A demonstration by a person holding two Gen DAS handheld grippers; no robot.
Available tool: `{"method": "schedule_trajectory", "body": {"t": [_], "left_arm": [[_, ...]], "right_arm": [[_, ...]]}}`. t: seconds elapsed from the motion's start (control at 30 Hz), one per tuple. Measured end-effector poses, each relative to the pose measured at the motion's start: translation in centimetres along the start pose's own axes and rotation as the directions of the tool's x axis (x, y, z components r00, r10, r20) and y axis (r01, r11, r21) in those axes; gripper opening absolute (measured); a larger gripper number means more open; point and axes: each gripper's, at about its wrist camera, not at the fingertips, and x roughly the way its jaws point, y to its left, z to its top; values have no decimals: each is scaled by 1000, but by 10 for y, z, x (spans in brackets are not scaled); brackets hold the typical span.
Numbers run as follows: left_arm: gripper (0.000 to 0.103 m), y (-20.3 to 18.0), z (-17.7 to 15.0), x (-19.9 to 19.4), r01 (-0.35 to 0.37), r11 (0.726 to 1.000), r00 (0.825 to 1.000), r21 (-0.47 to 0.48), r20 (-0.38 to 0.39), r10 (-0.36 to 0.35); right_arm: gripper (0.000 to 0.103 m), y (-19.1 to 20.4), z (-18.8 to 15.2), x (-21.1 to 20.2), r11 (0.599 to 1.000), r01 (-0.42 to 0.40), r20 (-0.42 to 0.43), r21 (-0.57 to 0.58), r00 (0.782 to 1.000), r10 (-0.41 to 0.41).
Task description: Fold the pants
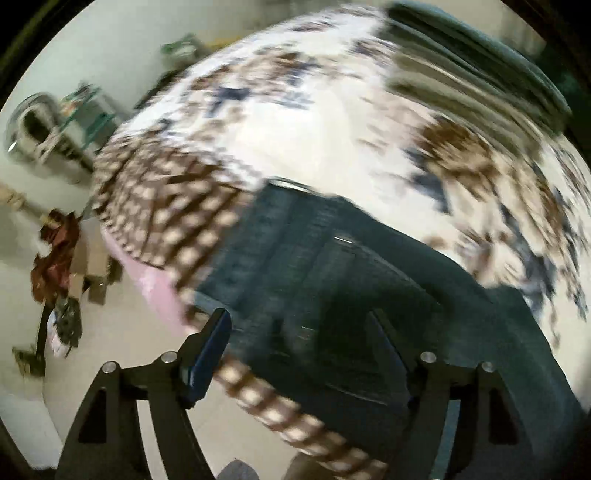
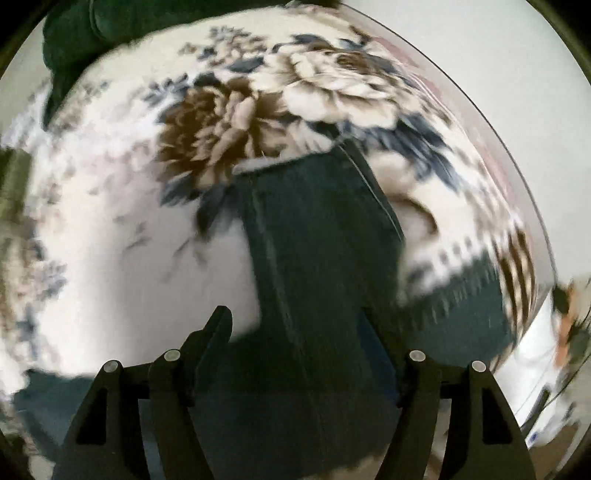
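Observation:
Dark blue denim pants point(image 1: 332, 280) lie on a bed with a white, brown and blue floral blanket point(image 1: 295, 140). In the left wrist view the waist and pocket part spreads in front of my left gripper point(image 1: 299, 325), whose fingers stand wide apart just above the cloth, holding nothing. In the right wrist view a folded leg of the pants point(image 2: 317, 236) runs away from my right gripper point(image 2: 295, 321), which is open above it. Both views are blurred by motion.
The blanket's checkered border point(image 1: 166, 214) and a pink sheet point(image 1: 159, 291) hang at the bed's edge. Beyond it lie pale floor, a red-brown heap point(image 1: 55, 258) and a metal pot point(image 1: 33, 122). A dark green cloth point(image 2: 74, 33) lies at the bed's far side.

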Motion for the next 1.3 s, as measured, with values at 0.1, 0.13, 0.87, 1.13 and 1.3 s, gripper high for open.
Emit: {"method": "schedule_trajectory", "body": {"t": [0.1,0.13,0.87,1.13,1.3], "left_arm": [[74,-43,-9,-6,32,994,999,104,1,-32],[74,-55,-12,-8,36,989,999,142,10,-38],[74,-161,-94,-41,217,904,976,367,-104,-192],[74,-155,-98,-42,207,904,978,373,-107,-180],[74,-145,-99,-39,204,913,978,354,-120,-172]], "right_arm": [[77,22,10,33,996,47,-15,-70,999,-48],[73,23,12,40,994,69,-20,-84,997,-71],[39,-214,-102,14,629,-341,165,699,932,323],[4,-180,-107,38,607,-346,188,715,932,310],[4,-183,-123,-5,661,-318,201,680,947,250]]}}
